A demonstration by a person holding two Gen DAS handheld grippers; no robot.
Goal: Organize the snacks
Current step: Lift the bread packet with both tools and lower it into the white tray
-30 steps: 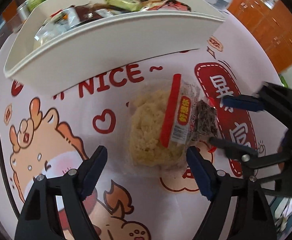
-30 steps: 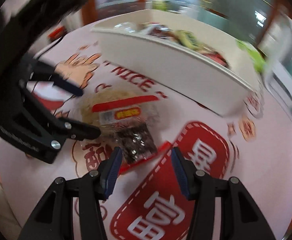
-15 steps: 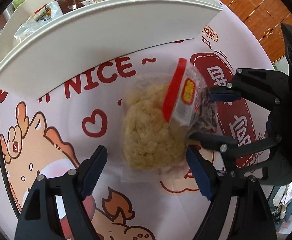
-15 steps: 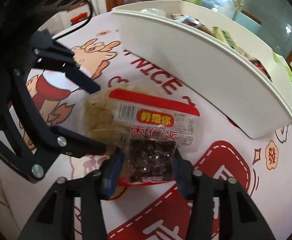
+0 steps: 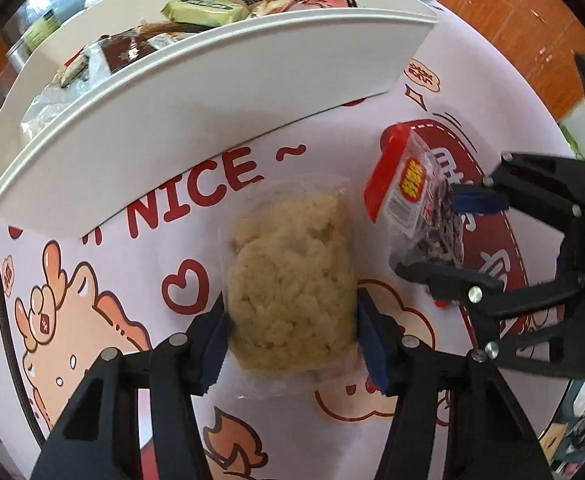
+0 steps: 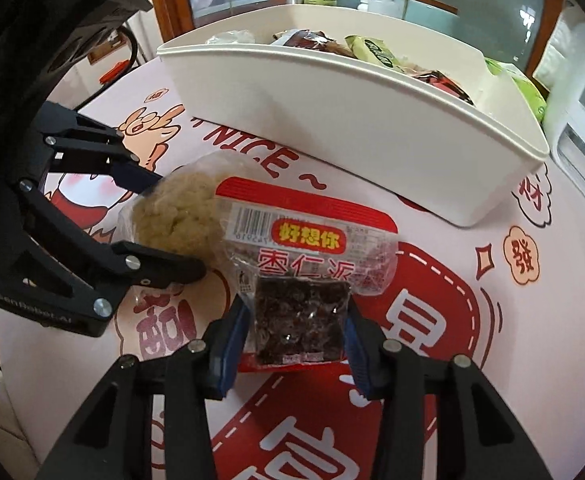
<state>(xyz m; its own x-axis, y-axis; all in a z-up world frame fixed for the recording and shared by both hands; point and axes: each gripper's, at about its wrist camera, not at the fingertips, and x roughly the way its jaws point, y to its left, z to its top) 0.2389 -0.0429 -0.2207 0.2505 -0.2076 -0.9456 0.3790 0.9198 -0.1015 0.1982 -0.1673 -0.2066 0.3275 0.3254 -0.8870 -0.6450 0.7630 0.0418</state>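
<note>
The jaws of the left gripper (image 5: 292, 336) are closing around a clear-wrapped pale yellow crumbly cake (image 5: 290, 280), their blue pads at its two sides near the nearer end; the cake lies flat on the tabletop (image 5: 300, 168), a pink printed cover with red lettering and cartoon figures. The jaws of the right gripper (image 6: 296, 340) stand narrow, clamped on the dark brown end of a clear packet with a red top band and yellow label (image 6: 304, 264), which tilts up off the cover, its red band toward the cake. Taking each snack by an end or across its narrow width probably keeps the wrapper from slipping and leaves the far part free to go in first. Beyond both packets, well apart from them, stands the long white plastic bin (image 5: 212, 92) already holding several wrapped snacks, likely where these two belong
</note>
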